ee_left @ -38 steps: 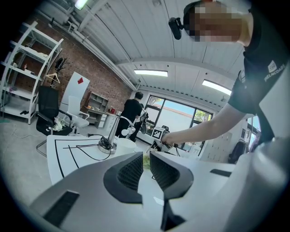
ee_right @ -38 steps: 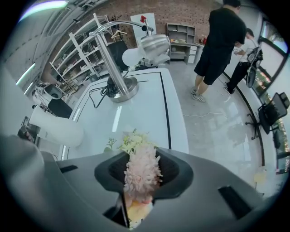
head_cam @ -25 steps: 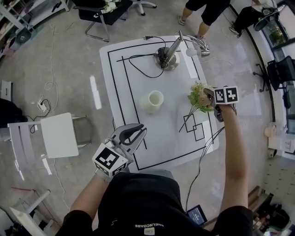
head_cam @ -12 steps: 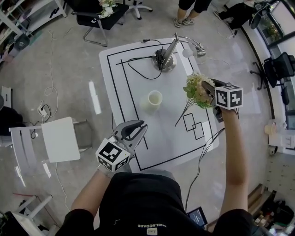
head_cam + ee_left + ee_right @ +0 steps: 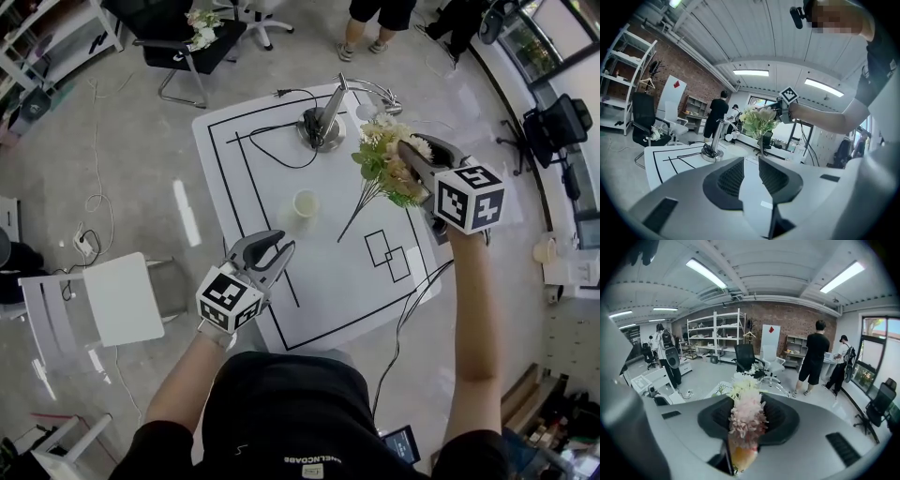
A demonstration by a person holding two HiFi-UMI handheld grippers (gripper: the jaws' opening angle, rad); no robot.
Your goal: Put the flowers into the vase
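Flowers [image 5: 382, 157] higher than before, outside vase [image 5: 305, 203]

Small white print on the black shirt [image 5: 309, 441] at 6 o'clock, upside down, unreadable. Square black-and-white code markers on left gripper [image 5: 272, 249] and right gripper [image 5: 405, 153] cubes, no letters. Red diamond on white board [image 5: 769, 344], no words.

Pale flowers [image 5: 382, 159] with green leaves held aloft, stems slanting down; cream vase [image 5: 305, 203] upright nearby, apart.
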